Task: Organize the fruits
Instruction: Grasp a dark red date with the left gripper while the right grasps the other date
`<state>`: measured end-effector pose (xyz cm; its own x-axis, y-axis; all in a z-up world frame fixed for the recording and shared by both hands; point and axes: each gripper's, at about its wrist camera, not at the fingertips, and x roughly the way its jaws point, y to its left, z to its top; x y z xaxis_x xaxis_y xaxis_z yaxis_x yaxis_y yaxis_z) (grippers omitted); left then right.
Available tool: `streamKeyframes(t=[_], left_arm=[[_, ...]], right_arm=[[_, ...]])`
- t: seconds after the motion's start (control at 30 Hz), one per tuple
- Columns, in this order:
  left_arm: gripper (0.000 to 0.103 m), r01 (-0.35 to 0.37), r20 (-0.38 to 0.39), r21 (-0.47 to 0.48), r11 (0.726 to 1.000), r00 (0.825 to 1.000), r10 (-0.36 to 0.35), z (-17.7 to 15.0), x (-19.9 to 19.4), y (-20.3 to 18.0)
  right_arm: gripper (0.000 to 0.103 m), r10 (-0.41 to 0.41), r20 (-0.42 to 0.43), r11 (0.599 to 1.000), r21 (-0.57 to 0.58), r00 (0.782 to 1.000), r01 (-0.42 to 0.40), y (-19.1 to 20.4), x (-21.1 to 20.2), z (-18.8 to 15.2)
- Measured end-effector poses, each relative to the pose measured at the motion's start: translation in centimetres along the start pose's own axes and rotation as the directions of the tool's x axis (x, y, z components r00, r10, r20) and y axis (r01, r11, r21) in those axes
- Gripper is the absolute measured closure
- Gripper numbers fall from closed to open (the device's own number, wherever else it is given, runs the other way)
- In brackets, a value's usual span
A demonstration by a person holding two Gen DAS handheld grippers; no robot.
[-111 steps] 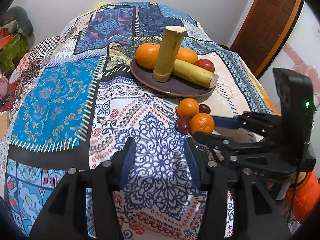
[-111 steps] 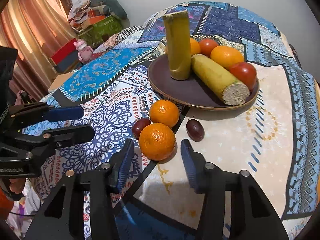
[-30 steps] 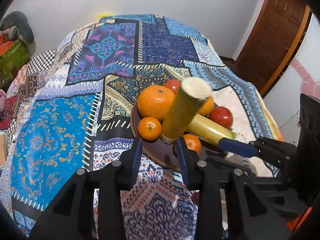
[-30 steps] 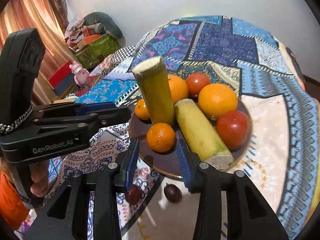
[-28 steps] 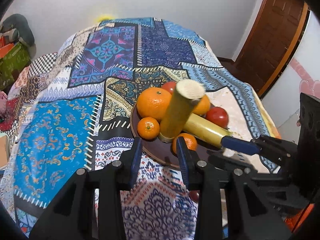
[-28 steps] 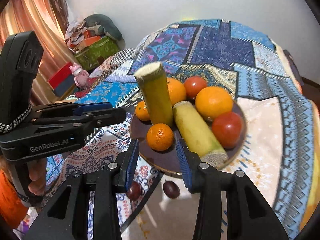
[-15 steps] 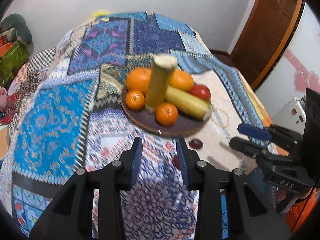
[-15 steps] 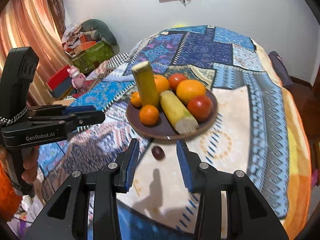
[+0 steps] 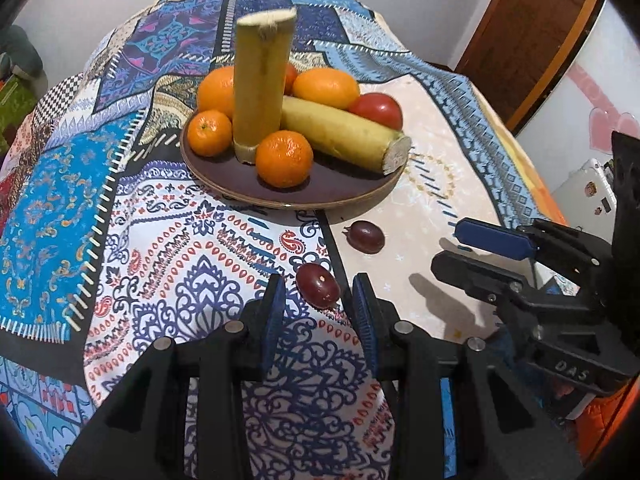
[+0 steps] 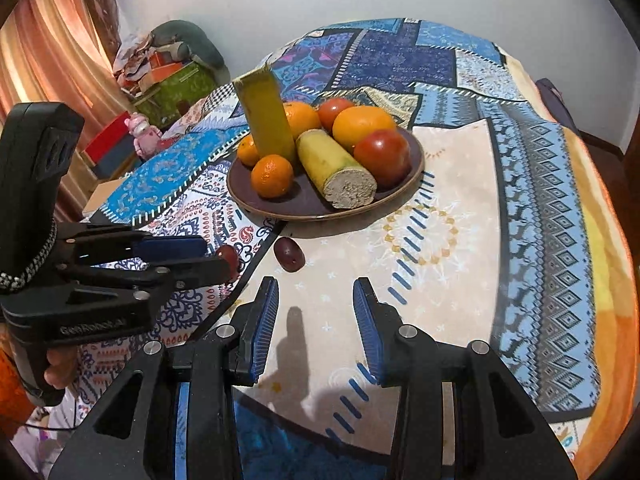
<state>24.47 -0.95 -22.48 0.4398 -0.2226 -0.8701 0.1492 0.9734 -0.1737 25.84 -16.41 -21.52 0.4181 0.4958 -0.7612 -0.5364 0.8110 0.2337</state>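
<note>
A brown plate point(image 9: 344, 196) point(image 10: 396, 196) holds oranges, tomatoes, an upright sugarcane piece point(image 9: 262, 80) and a lying one point(image 9: 340, 134). Two dark red plums lie on the cloth in front of the plate. The nearer plum point(image 9: 318, 285) sits just ahead of my open left gripper point(image 9: 318, 320), between its fingertips' line. The other plum point(image 9: 366, 237) point(image 10: 289, 254) lies ahead of my open, empty right gripper point(image 10: 314, 320). The left gripper point(image 10: 188, 260) partly hides the nearer plum point(image 10: 229, 256) in the right wrist view.
The table carries a patterned patchwork cloth point(image 9: 160, 240). A wooden door point(image 9: 528, 40) stands at the right. Boxes, toys and a curtain point(image 10: 52, 52) stand beyond the table's left side. The table's edge falls away on the right point(image 10: 612, 280).
Both grippers pulled back from the plate and came down low. The two small oranges that lay on the cloth are on the plate. The left gripper now frames the nearer plum.
</note>
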Motion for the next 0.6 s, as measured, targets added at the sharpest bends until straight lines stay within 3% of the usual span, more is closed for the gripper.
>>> streamKeyframes(t=[0.17,0.3,0.6], left_arm=[[0.069,-0.004,0.007,0.014,1.0,1.0,0.004,0.1,0.5,-0.1],[0.081,-0.014,0.012,0.001,1.0,1.0,0.014,0.3,0.8,0.3],[0.082,0.017,0.026,-0.019,1.0,1.0,-0.016,0.2,0.7,1.1]], right_arm=[[0.067,0.004,-0.017,0.999,-0.051,1.0,-0.005,0.9,1.2,0.6],[0.068,0.004,-0.042,0.996,-0.086,0.999,-0.007,1.3,2.6,1.2],[0.073,0.002,-0.082,0.991,-0.131,0.997,-0.013,1.9,4.2,1.7]])
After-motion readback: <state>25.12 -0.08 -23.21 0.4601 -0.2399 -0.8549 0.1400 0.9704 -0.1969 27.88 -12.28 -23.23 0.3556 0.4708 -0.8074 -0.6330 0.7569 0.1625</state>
